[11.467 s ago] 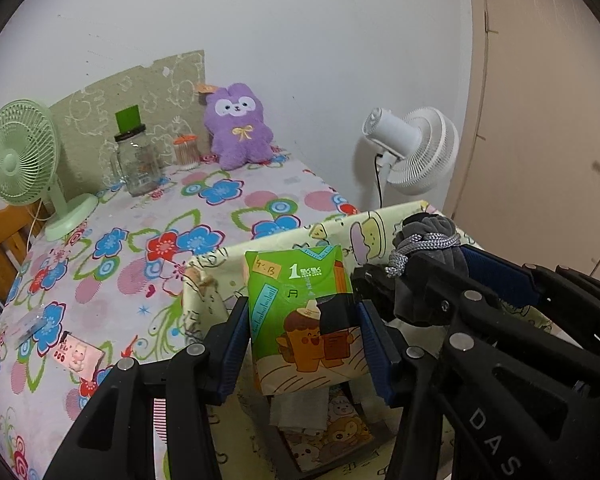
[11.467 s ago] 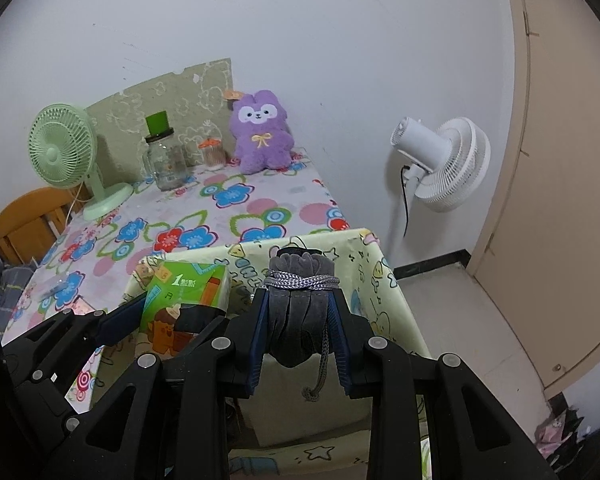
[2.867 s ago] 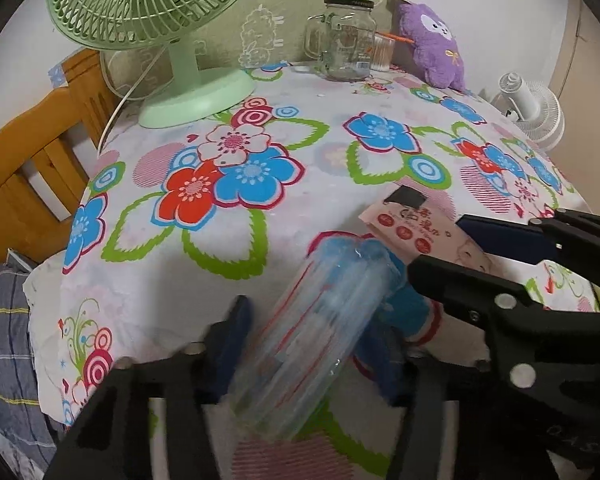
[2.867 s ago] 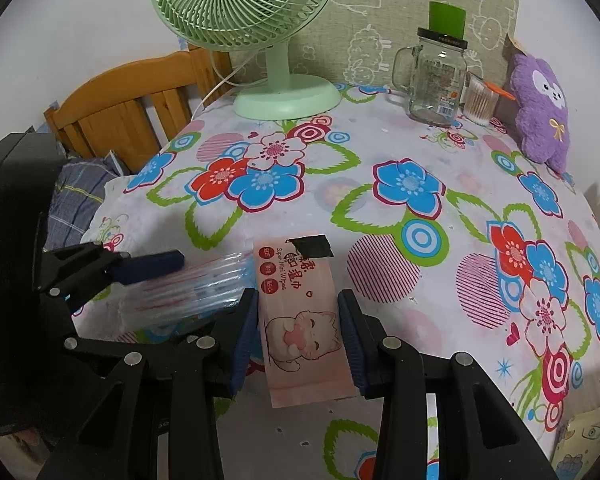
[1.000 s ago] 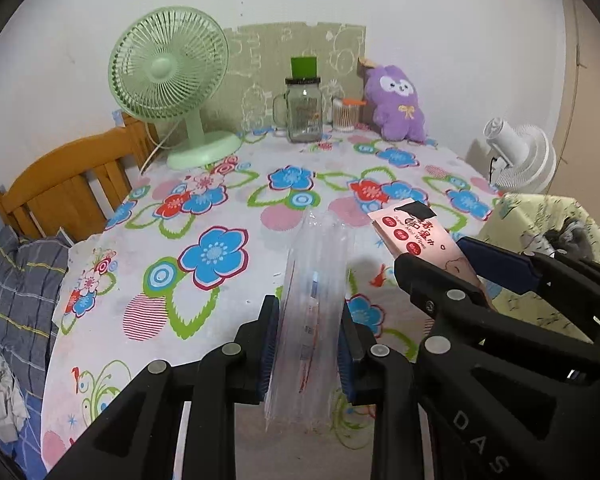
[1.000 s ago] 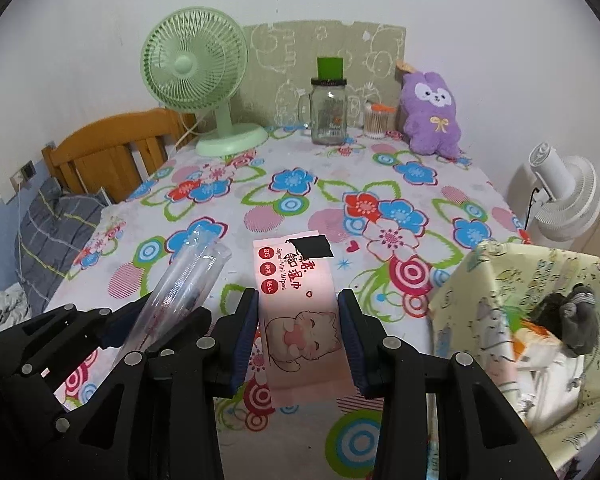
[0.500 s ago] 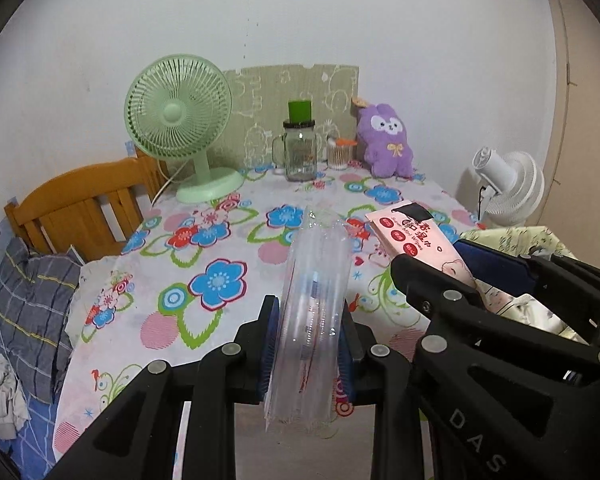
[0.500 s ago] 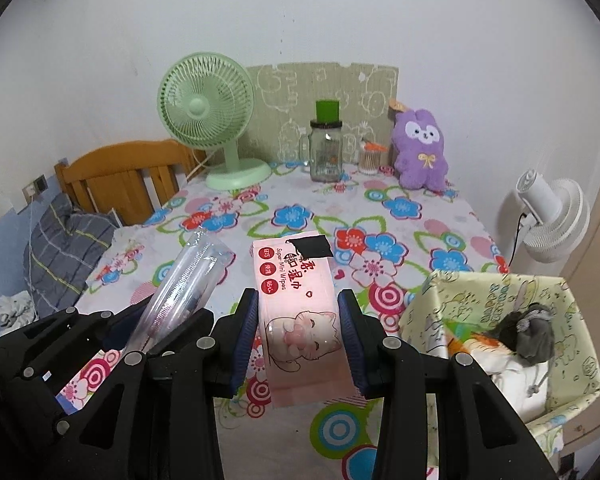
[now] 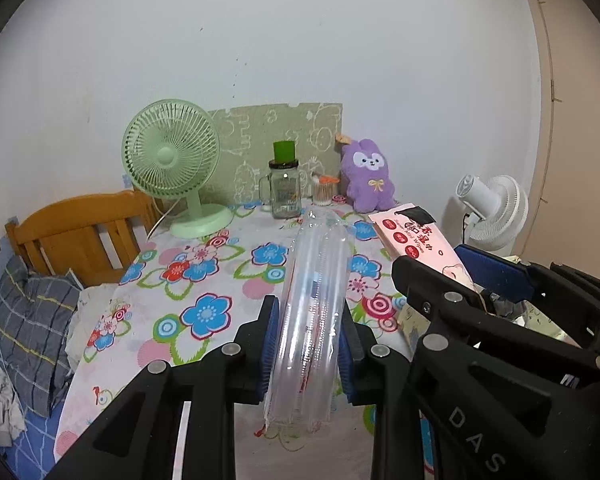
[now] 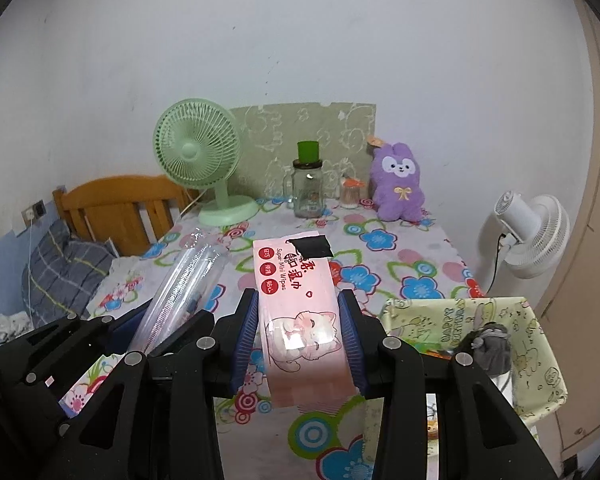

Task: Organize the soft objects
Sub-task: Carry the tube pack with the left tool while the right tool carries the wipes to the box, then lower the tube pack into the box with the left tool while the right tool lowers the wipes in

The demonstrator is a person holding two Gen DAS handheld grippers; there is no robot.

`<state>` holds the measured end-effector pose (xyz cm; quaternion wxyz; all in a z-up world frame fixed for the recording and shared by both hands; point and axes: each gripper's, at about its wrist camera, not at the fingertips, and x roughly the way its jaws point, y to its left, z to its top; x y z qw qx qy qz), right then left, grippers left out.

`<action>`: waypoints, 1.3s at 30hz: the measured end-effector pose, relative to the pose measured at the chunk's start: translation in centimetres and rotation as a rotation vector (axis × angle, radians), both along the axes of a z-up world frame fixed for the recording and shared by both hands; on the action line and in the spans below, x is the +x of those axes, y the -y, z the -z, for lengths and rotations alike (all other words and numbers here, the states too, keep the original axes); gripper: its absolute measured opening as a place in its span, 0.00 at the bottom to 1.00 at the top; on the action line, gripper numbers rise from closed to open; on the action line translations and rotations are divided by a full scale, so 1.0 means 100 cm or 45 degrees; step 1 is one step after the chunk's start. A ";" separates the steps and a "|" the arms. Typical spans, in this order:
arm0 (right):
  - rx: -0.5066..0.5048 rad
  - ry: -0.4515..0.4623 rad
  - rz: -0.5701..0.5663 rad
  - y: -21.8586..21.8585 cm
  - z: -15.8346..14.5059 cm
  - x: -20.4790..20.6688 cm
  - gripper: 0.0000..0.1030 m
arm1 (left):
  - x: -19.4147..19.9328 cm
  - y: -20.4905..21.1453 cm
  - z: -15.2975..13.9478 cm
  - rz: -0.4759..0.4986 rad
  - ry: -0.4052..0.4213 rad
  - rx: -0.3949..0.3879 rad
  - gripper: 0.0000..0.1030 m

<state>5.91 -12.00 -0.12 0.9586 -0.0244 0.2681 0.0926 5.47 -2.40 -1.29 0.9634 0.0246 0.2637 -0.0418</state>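
Note:
My left gripper (image 9: pixel 307 346) is shut on a clear plastic packet (image 9: pixel 314 304), held lengthwise above the flowered table (image 9: pixel 204 280). A pink wet-wipes pack (image 10: pixel 300 312) with a cat picture sits clamped in my right gripper (image 10: pixel 300 344). In the left wrist view the wipes pack (image 9: pixel 416 240) shows to the right, with the right gripper's arm below it. The clear packet (image 10: pixel 180 280) appears at the left of the right wrist view. A yellow-green fabric basket (image 10: pixel 460 312) stands at the table's right edge, holding a grey pouch (image 10: pixel 490 346). A purple plush bunny (image 10: pixel 398 182) sits at the back.
At the back of the table stand a green desk fan (image 10: pixel 198 152), a glass jar with a green lid (image 10: pixel 308 188) and a small jar (image 10: pixel 350 194). A white floor fan (image 10: pixel 532 236) is to the right. A wooden headboard (image 9: pixel 80 232) and grey plaid bedding (image 9: pixel 28 320) lie left.
Both grippers have risen and pulled back with their packs still held. More of the wall and the whole table show now, and the basket has come further into the right wrist view.

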 end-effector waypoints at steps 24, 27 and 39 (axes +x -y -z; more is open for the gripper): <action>0.009 0.053 0.139 0.067 -0.004 0.000 0.42 | 0.011 0.064 0.000 0.090 0.045 0.001 0.26; 0.006 0.046 0.158 0.076 -0.003 0.002 0.42 | 0.014 0.073 0.001 0.111 0.040 -0.008 0.26; -0.013 0.031 0.248 0.117 0.005 0.011 0.42 | 0.026 0.114 0.011 0.187 0.006 -0.030 0.26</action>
